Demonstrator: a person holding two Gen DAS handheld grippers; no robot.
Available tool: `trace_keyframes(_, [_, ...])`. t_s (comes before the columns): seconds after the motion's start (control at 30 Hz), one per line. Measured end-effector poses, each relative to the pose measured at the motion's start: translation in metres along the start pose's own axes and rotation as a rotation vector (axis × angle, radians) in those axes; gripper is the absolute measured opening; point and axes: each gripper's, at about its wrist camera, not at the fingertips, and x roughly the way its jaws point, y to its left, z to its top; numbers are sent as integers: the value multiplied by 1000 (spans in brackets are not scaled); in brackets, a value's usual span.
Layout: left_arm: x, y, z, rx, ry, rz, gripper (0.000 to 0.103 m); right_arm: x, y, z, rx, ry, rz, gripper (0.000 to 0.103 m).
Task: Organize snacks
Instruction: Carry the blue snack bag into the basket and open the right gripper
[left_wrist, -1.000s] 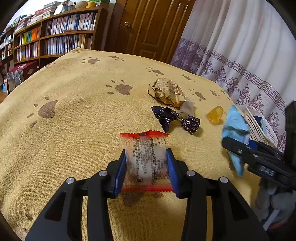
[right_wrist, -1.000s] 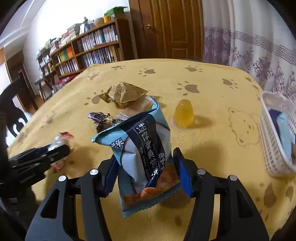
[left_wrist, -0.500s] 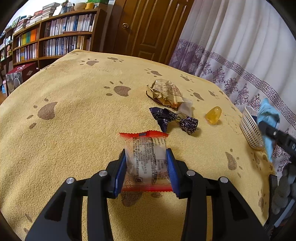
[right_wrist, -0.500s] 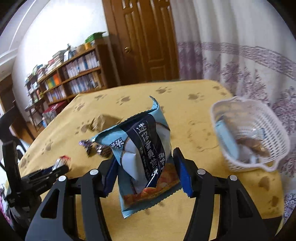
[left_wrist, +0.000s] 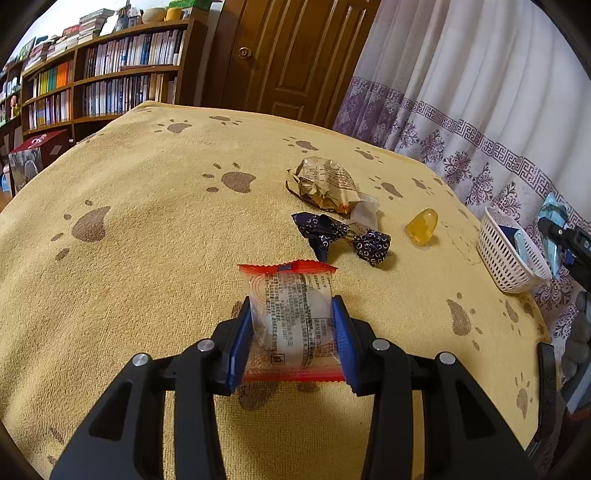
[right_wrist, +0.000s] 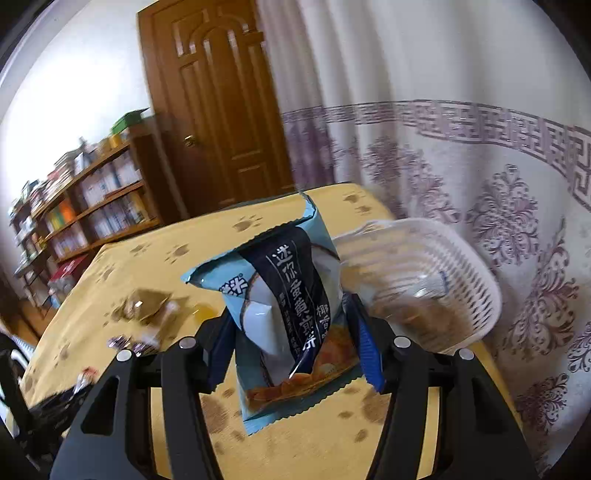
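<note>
My left gripper (left_wrist: 291, 332) is shut on a clear red-edged snack packet (left_wrist: 291, 314), held just above the yellow paw-print cloth (left_wrist: 147, 240). My right gripper (right_wrist: 291, 350) is shut on a light blue snack bag (right_wrist: 284, 306) and holds it upright, just left of the white plastic basket (right_wrist: 443, 295). The basket (left_wrist: 506, 258) stands at the table's right edge and holds a few packets. The right gripper (left_wrist: 565, 236) with the blue bag (left_wrist: 552, 218) also shows in the left wrist view, beside the basket.
On the cloth lie a gold wrapper (left_wrist: 325, 184), a dark blue twisted wrapper (left_wrist: 340, 236) and a yellow jelly candy (left_wrist: 421, 225). A bookshelf (left_wrist: 103, 85), a wooden door (left_wrist: 291, 59) and a curtain (left_wrist: 480, 92) stand behind the table.
My right gripper has carried the blue bag rightwards and up to the basket at the table's edge. My left gripper has kept still, holding the red-edged packet.
</note>
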Motion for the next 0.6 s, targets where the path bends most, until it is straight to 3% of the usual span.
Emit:
trace_keyframes(0.4, [1, 0, 0, 4, 2, -1, 41, 38, -59, 24, 130, 17, -152, 63])
trace_keyframes(0.6, [1, -1, 0, 8, 4, 0, 41, 31, -63, 19, 150, -6, -151, 65])
